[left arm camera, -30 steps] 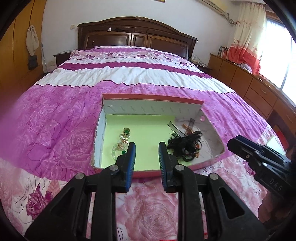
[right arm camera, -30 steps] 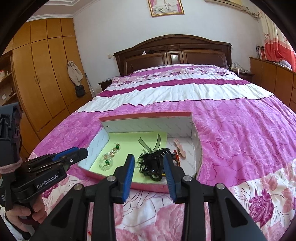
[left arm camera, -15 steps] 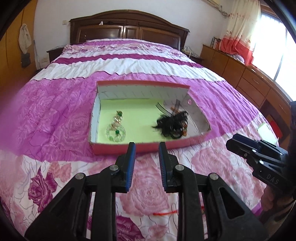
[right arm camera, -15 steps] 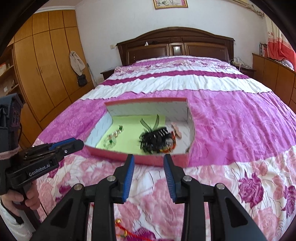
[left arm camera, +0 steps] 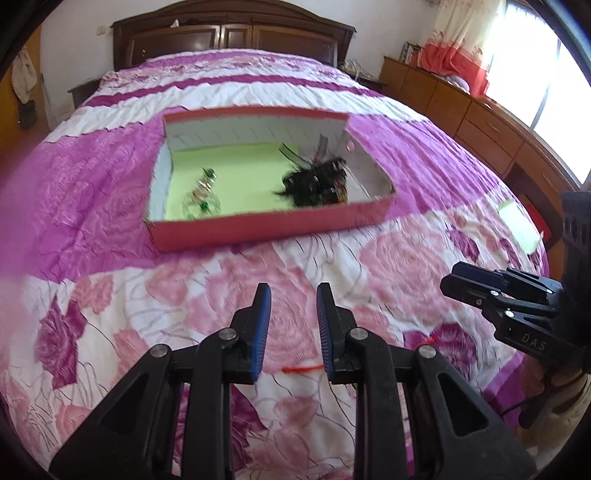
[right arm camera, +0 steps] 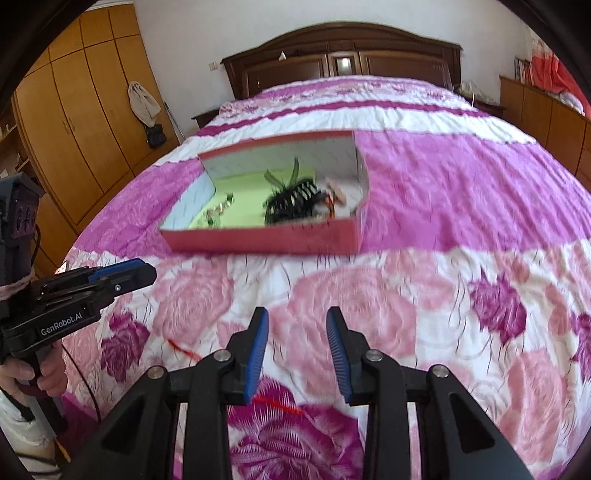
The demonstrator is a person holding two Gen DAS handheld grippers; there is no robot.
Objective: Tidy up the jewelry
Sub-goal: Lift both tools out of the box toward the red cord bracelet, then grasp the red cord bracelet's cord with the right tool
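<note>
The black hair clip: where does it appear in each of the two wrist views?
Left wrist: the black hair clip lies right of centre, in the box's right part.
Right wrist: the clip lies near centre, upper half.
Shared landmark: the red box on the bed.

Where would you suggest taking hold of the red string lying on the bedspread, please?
Probably grip the red string at its exposed middle, coming straight down from above with the left claw: it is thin, lies flat on the bedspread, and sits just under that open claw.

White-walled bedroom — dark headboard, orange wardrobe, sunlit curtained window.
</note>
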